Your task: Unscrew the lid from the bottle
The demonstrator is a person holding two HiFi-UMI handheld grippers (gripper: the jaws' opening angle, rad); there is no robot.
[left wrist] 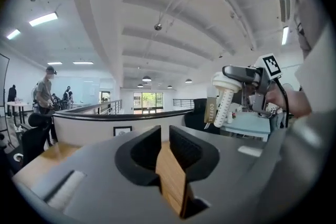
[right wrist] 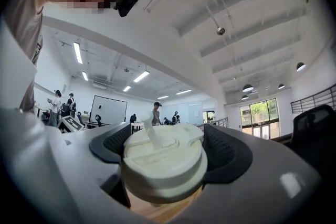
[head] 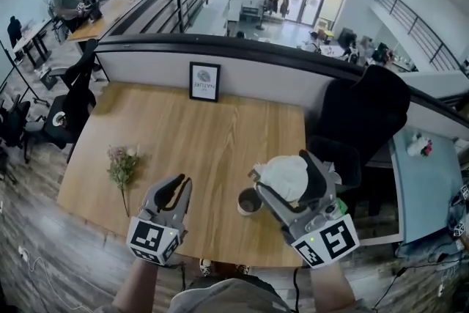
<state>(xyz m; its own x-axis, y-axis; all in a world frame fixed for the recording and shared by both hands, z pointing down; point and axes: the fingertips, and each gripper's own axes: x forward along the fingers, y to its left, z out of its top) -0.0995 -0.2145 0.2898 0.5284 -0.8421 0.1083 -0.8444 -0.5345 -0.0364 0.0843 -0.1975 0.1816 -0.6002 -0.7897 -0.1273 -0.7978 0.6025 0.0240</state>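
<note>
Right gripper (right wrist: 167, 136) jaws gripped cream lid (right wrist: 164, 165) by its sides; lid was off bottle, held raised at near right. Left gripper (left wrist: 164, 140) jaws were almost together, thin slit, nothing between; it hovered at near left. Open bottle (head: 249, 202) stood on wooden table (head: 183, 132) between grippers, just left of right gripper.

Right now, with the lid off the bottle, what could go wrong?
1. The open bottle stands free near the table's front edge and the left gripper holds nothing, so a bump from the right gripper could tip it.
2. The lid hangs in the air in the right gripper alone; if that grip loosens, it may fall.
</note>
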